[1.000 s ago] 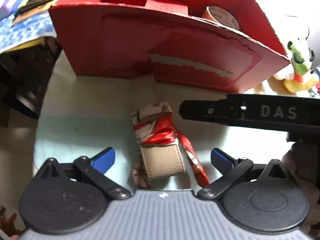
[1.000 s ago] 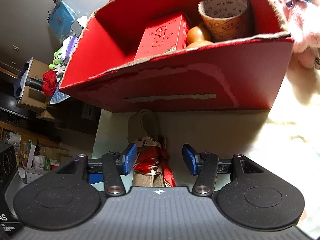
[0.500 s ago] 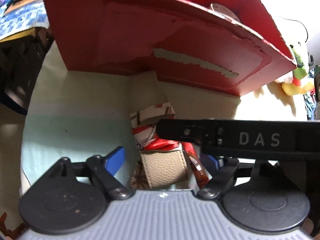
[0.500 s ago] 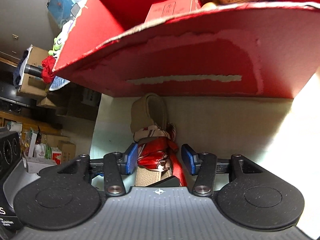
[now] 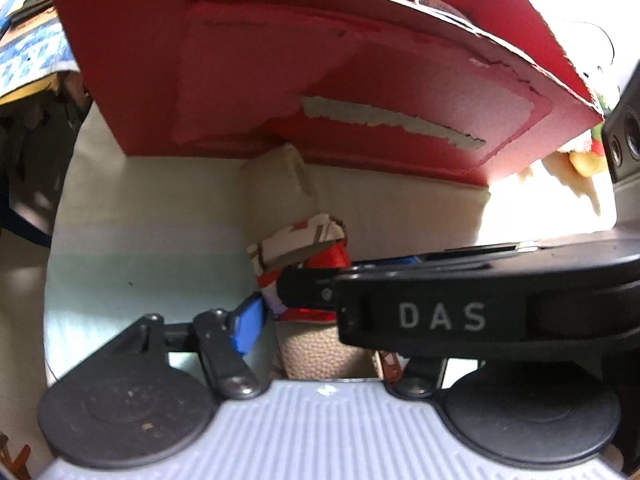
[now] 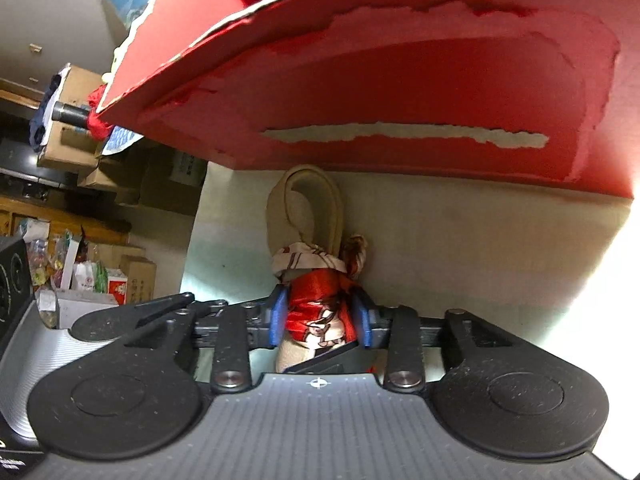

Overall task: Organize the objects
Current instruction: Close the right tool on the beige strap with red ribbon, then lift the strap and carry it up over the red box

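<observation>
Both hand-held grippers closing; right (image 6: 320,318) now pinching scarf-wrapped strap (image 6: 318,312).

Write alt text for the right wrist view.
The right gripper has just been closing, and its blue pads now press on a beige strap wrapped in a red scarf. Behind it stands a red box.

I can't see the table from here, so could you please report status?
Right gripper shut on red-and-white scarf-wrapped beige leather strap, jaws just closing. Left gripper closing alongside; grip unclear. Red cardboard box close ahead.
</observation>
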Motion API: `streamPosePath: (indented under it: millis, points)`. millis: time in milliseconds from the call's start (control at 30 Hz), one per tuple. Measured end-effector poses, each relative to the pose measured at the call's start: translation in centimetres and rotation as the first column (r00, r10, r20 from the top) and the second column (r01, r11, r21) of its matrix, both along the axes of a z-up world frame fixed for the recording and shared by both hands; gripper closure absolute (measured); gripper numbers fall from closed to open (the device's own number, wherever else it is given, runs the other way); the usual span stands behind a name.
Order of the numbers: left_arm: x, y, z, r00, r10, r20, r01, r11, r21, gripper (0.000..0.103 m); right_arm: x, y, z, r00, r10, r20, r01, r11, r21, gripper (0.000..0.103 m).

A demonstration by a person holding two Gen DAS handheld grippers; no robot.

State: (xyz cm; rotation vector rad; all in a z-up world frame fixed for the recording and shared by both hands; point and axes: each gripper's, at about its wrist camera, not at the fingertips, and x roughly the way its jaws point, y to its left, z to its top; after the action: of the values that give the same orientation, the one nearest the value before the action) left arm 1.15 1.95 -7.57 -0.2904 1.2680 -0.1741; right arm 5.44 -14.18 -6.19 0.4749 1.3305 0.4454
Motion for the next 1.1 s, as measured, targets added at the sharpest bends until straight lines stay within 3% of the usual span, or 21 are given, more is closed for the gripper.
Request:
streamPosePath:
  millis: [233, 600, 1100]
  points:
    - [-0.2, -0.3, 0.5, 1.0, -0.016, 0.004, 0.016, 1.0, 0.006, 0.041, -0.4, -0.1, 1.2, 0.998, 0.053, 0.038, -0.053, 0.999, -0.003, 0.071]
    - [-1.9, -1.9, 4.3, 0.996, -0.035, 0.079, 0.031, 0.999, 0.043, 0.042, -1.6, -1.8, 3.8, 0.981, 0.134, 0.142, -0.139, 0.99, 0.031, 0.071]
    - [-3.7, -5.2, 10.7, 0.962, -0.072, 0.264, 0.057, 0.996, 0.066, 0.042, -3.8, -3.7, 8.2, 0.95, 0.083, 0.302, -0.116, 0.989, 0.093, 0.072]
